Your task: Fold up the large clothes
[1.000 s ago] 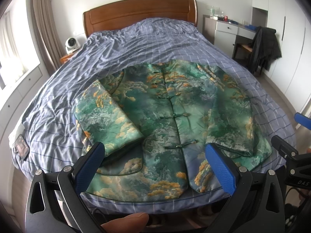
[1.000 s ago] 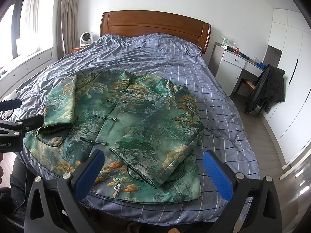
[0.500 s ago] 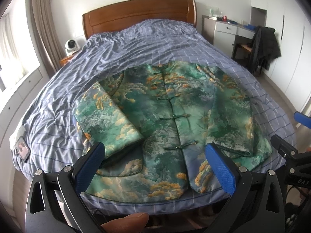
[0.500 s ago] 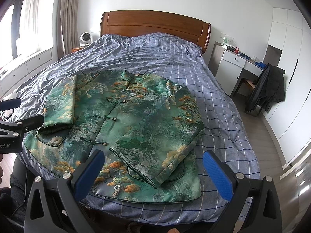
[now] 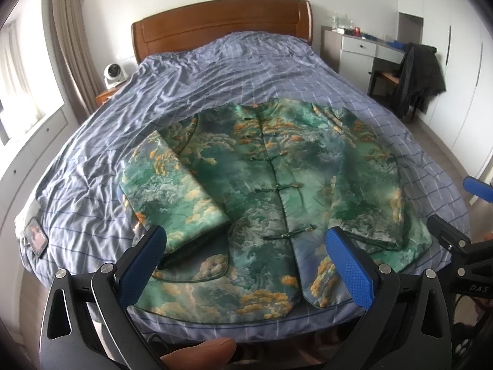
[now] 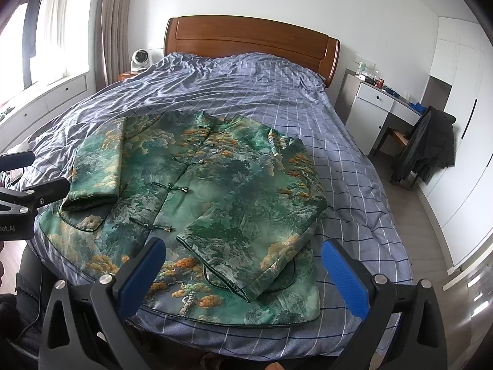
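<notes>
Left gripper [image 5: 246, 262]: jaws spread wide, blue pads [image 5: 144, 262] empty, held clear of the bed at its foot end; a fingertip [image 5: 203, 353] shows just under it at the lower edge. Right gripper [image 6: 243, 273]: likewise spread wide and holding nothing, level with the foot of the bed, its blue pads [image 6: 343, 276] framing the hem nearest it. Jacket [image 5: 277, 191]: green brocade with orange and pale cloud pattern, lying front-up and flat on the bedspread straight ahead of both grippers, hem toward them, collar away; closed down the middle by frog fastenings [image 5: 285, 188]. Left sleeve [image 5: 172, 194]: folded in over the front panel, ahead and to the left of the left gripper, cuff pointing back toward it. Right sleeve [image 6: 255, 231]: folded in across the other panel, cuff just ahead of the right gripper, between its fingers in that view. Bedspread [image 5: 234, 71]: blue-grey check, rumpled (most so beyond the collar). Dark phone-like item [image 5: 35, 236]: at the bed edge, far left of the left gripper. Beyond: wooden headboard [image 6: 246, 43], small white fan [image 6: 140, 58] to its left, white desk [image 6: 379, 104] and a chair hung with a dark coat [image 6: 428, 151] off to the right
</notes>
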`<state>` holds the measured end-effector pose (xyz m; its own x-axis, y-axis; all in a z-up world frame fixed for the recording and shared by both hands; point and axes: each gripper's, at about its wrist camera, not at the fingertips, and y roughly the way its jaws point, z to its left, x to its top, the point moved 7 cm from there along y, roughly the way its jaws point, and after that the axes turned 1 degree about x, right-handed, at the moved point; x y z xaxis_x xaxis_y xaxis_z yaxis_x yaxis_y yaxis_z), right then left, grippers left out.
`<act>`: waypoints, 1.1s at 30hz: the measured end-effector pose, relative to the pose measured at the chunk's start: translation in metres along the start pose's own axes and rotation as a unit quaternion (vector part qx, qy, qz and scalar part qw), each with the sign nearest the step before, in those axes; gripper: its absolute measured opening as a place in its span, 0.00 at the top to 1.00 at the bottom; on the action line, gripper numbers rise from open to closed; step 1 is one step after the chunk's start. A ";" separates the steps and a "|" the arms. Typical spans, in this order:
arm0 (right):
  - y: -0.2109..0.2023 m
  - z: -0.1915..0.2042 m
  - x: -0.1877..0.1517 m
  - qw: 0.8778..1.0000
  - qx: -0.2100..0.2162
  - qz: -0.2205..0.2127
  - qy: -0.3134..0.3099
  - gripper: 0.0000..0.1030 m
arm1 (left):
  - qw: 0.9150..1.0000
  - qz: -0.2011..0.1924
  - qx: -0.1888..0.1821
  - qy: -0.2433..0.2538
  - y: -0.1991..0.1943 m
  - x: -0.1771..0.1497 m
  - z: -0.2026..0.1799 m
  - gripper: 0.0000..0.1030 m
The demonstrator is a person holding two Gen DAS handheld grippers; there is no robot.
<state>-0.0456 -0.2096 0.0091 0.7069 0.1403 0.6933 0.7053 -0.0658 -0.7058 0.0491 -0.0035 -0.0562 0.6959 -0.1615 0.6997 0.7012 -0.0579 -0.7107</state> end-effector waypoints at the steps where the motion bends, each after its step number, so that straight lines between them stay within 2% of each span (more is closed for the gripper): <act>1: 0.000 -0.001 0.000 1.000 0.000 0.000 0.000 0.00 | 1.000 -0.001 -0.001 0.001 0.001 0.001 0.000 0.00; 7: 0.001 0.000 0.001 1.000 0.001 0.000 -0.004 0.00 | 1.000 -0.011 -0.008 0.005 0.000 0.000 -0.004 0.00; 10: 0.001 0.001 0.001 1.000 0.003 -0.002 -0.007 0.00 | 1.000 -0.014 0.000 0.002 0.000 -0.001 -0.003 0.00; 17: -0.006 -0.021 0.006 0.999 -0.016 -0.036 0.008 0.00 | 1.000 -0.020 0.008 -0.003 -0.001 -0.009 0.002 0.00; 22: -0.004 -0.038 0.009 0.998 0.011 -0.051 0.024 0.00 | 1.000 -0.007 -0.015 -0.006 0.005 -0.011 0.001 0.00; 24: 0.001 -0.035 0.012 0.996 0.057 -0.072 0.006 0.00 | 1.000 -0.009 -0.019 -0.012 0.005 -0.010 0.001 0.00; 25: 0.007 -0.033 0.010 0.995 0.072 -0.069 -0.006 0.00 | 1.000 -0.009 -0.018 -0.014 0.005 -0.010 0.002 0.00; 28: 0.047 -0.017 -0.008 0.992 0.094 0.004 -0.082 0.00 | 1.000 -0.008 -0.014 -0.017 0.004 -0.011 0.004 0.00; 31: 0.085 0.007 -0.027 0.978 0.101 0.034 -0.178 0.00 | 1.000 -0.005 -0.012 -0.017 0.004 -0.015 0.004 0.00; 33: 0.109 0.021 -0.035 0.970 0.110 0.047 -0.210 0.00 | 1.000 -0.001 -0.008 -0.014 0.004 -0.016 0.004 0.00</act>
<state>0.0054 -0.2014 -0.0950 0.6514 0.5369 0.5361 0.5775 0.1075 -0.8093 0.0413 0.0032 -0.0700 0.6989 -0.1335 0.7027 0.7001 -0.0737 -0.7103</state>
